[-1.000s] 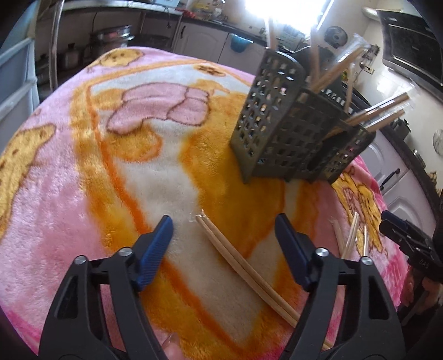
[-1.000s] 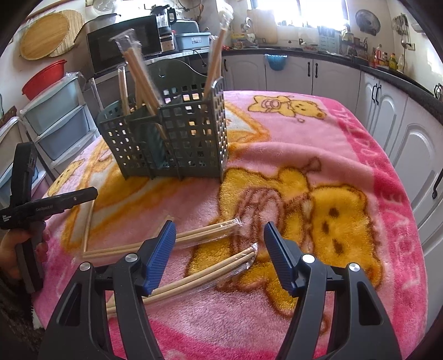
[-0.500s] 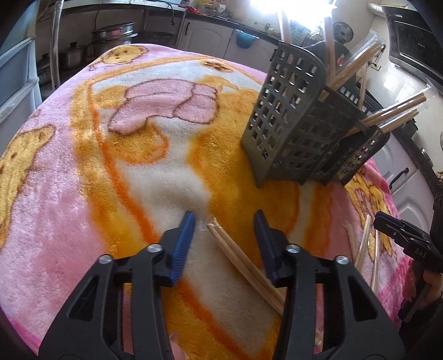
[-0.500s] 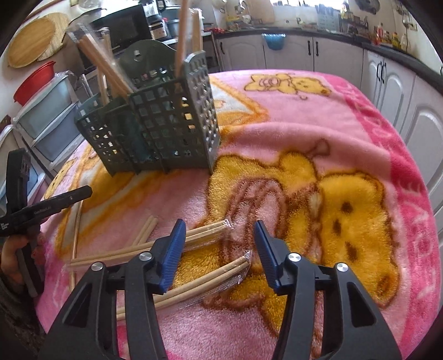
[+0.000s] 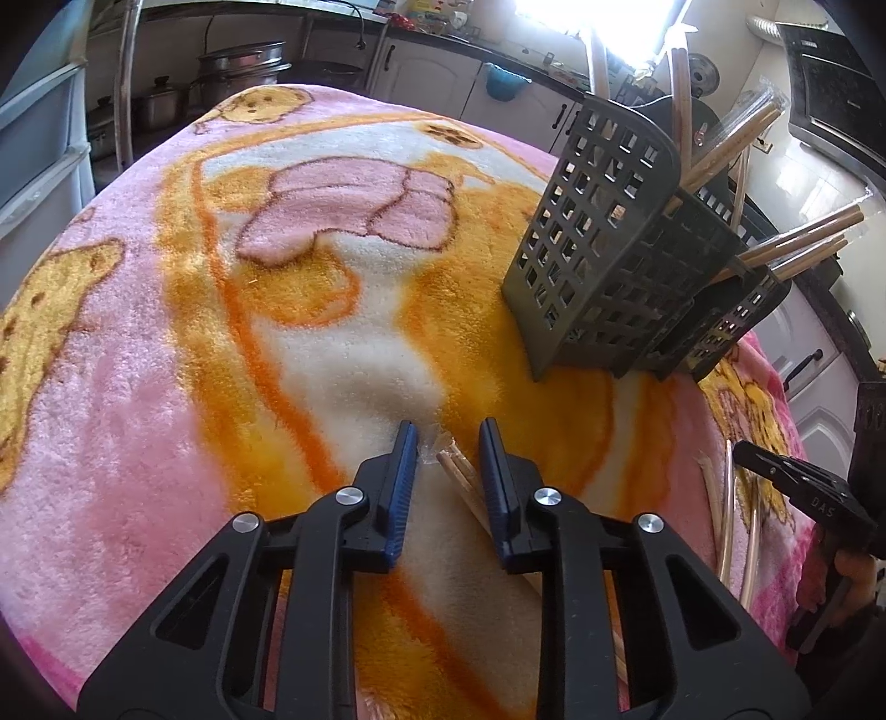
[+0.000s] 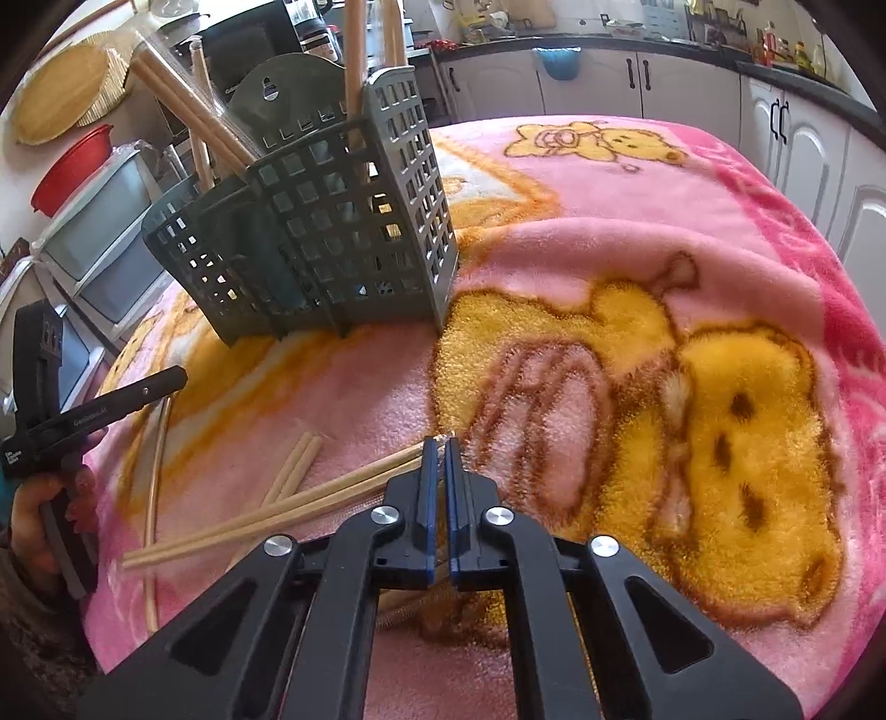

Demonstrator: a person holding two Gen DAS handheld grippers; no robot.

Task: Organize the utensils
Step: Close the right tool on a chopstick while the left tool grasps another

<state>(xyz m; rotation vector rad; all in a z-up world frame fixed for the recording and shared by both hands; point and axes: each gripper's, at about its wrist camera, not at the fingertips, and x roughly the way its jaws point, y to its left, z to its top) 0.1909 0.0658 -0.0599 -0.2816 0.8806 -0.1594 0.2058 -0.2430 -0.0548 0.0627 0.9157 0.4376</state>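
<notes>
Kitchen cabinets ring a table draped in a pink and orange blanket (image 5: 166, 387), where a dark grid caddy (image 5: 609, 249) stands with wrapped chopsticks (image 5: 797, 243) leaning out of its compartments. Near the caddy's foot, the left gripper (image 5: 443, 443) is closing around a loose chopstick pair (image 5: 462, 484), pads not yet touching. The right gripper (image 6: 437, 459) is pinched tight on another wrapped pair (image 6: 288, 512).

Daylight, bright. Window (image 5: 598, 11) blown out to white glare at top of left view; cabinets (image 5: 166, 111) at far left dim by comparison. Blanket (image 6: 637, 266) evenly lit, soft shadows only. Strong fisheye bend + dark vignette at corners, both views. Focus mostly sharp.
</notes>
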